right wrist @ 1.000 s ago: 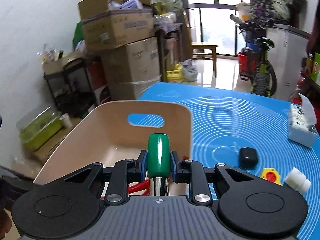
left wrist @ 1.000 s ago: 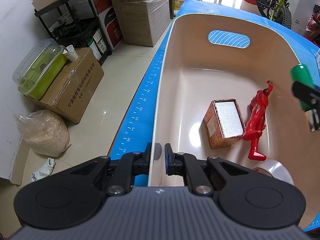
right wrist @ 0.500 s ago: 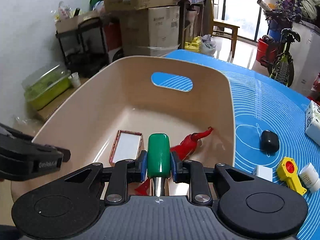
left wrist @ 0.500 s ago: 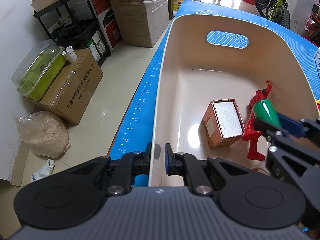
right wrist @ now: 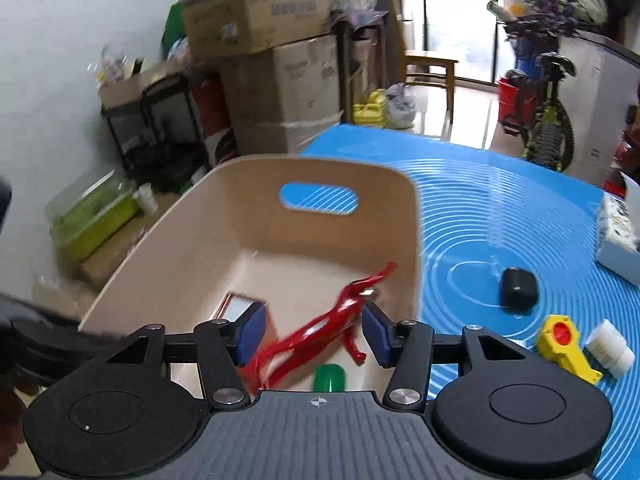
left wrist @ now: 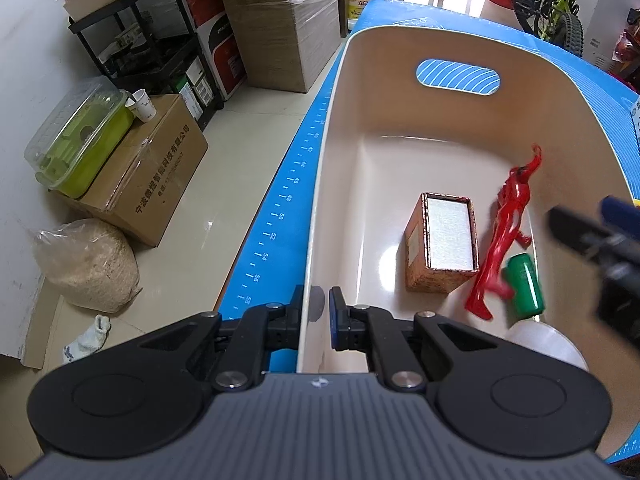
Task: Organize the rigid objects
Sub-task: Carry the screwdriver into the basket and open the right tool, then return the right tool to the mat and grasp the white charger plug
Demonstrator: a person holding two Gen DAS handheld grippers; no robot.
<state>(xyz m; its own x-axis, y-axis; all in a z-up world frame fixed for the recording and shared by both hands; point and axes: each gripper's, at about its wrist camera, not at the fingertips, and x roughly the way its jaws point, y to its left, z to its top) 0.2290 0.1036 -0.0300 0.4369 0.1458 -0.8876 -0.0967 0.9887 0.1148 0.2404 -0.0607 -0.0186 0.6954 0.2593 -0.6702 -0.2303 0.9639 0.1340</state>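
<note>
Right fingers spread, black case only right view

Right gripper spread wide above bin; green-handled tool (partly hidden) beside red figure.

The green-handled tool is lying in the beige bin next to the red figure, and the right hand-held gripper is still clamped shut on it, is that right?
Not quite. The green-handled tool does lie in the beige bin beside the red figure, but the right hand-held gripper is open, its jaws spread wide and the tool free below them. The right wrist view shows it.
</note>
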